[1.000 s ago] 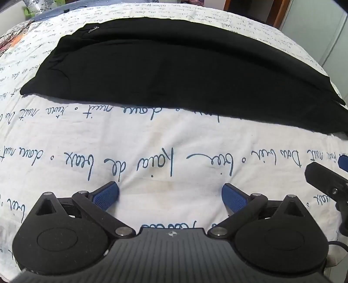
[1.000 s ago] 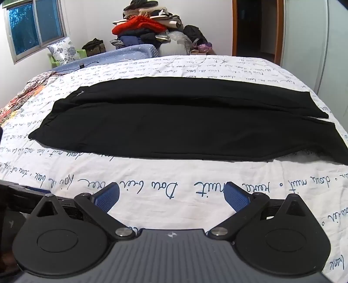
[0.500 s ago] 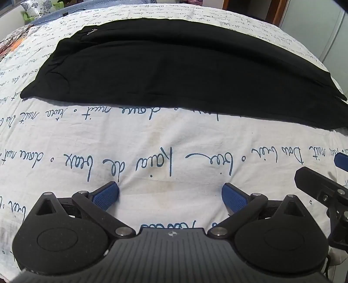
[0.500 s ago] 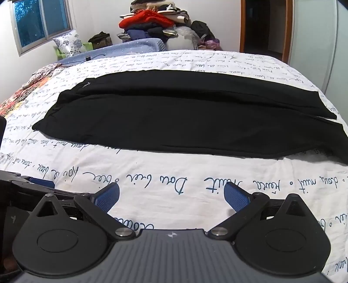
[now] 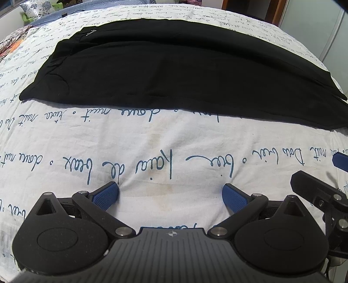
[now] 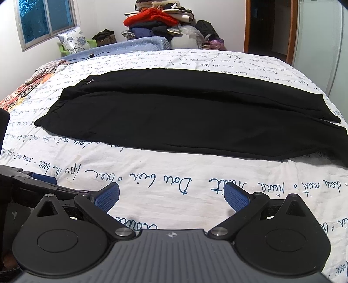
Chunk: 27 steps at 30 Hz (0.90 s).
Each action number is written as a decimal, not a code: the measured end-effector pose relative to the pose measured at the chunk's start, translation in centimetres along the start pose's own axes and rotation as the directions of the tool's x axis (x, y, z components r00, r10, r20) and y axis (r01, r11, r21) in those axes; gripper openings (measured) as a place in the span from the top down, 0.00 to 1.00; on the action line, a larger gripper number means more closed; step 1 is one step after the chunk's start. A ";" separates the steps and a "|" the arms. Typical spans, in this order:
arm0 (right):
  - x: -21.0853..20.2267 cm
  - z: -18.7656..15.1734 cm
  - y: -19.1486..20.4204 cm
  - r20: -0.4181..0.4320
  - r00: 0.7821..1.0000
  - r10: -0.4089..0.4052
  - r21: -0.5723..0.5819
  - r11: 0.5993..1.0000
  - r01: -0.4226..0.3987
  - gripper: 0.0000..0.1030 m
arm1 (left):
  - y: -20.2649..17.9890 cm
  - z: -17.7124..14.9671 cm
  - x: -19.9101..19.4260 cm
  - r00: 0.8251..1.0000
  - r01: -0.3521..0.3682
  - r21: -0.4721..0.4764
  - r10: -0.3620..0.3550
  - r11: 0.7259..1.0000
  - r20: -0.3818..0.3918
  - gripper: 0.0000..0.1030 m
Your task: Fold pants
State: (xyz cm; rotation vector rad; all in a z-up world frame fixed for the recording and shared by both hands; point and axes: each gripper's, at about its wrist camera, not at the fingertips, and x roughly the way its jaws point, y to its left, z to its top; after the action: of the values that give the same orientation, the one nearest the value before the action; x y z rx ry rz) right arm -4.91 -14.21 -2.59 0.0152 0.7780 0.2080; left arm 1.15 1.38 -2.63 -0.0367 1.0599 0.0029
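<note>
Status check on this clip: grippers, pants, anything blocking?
Left gripper and right gripper: jaws open, empty, over the bedsheet. Black pants flat, lengthwise across the bed, not gripped. Nothing lies between grippers and pants.

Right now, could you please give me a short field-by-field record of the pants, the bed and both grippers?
garment: black pants, lying lengthwise across the bed, one leg over the other
waist end: to the left, small zipper pull visible
surface: white bedsheet with blue handwriting print
left gripper: open, holding nothing, over bare sheet short of the pants
right gripper: open, holding nothing, also short of the pants
background: clothes pile, window
</note>
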 end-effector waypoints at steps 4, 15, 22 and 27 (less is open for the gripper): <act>0.2 0.0 -0.1 -0.004 1.000 0.004 -0.003 1.000 -0.004 0.00 | 0.2 0.1 0.3 1.000 0.000 0.002 0.000 1.000 0.009 0.00; 0.5 0.0 -0.1 -0.015 1.000 0.008 -0.003 1.000 -0.008 0.00 | 0.2 0.0 0.5 1.000 0.000 0.000 0.000 1.000 0.018 0.00; 0.8 -0.1 0.2 -0.025 1.000 0.011 -0.012 1.000 -0.011 0.00 | 0.1 0.0 0.5 1.000 -0.002 0.000 0.002 1.000 0.018 0.00; 0.9 -0.1 0.4 -0.032 0.999 0.014 -0.019 1.000 -0.014 0.00 | 0.1 0.1 0.5 1.000 -0.003 0.002 0.003 1.000 0.019 0.00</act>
State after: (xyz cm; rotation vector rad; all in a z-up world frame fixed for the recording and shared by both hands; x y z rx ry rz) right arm -4.43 -13.65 -3.23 -0.0006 0.8077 0.2294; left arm 1.48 1.44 -3.08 -0.0331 1.0411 0.0054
